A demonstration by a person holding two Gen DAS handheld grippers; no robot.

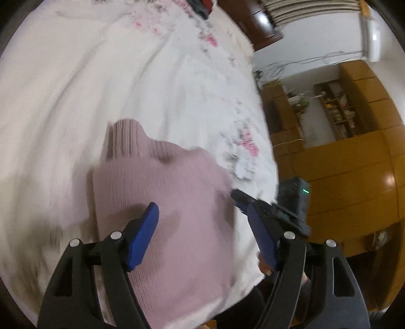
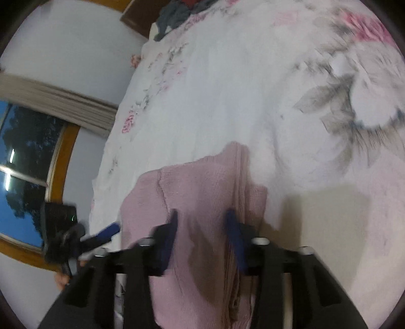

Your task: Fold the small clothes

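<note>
Lying lengthwise, pink sweater (image 1: pixel 162 202) points collar-away.

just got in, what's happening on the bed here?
A person with a gripper in each hand is folding a pink knit sweater on a floral bedspread. The left gripper and right gripper are both open above the sweater, gripping nothing. The frames are motion-blurred. A pile of dark clothes lies at the far end.

Left claw (image 1: pixel 202 222) spread wide; right claw (image 2: pixel 201 227) also parted, both pointing downward
</note>
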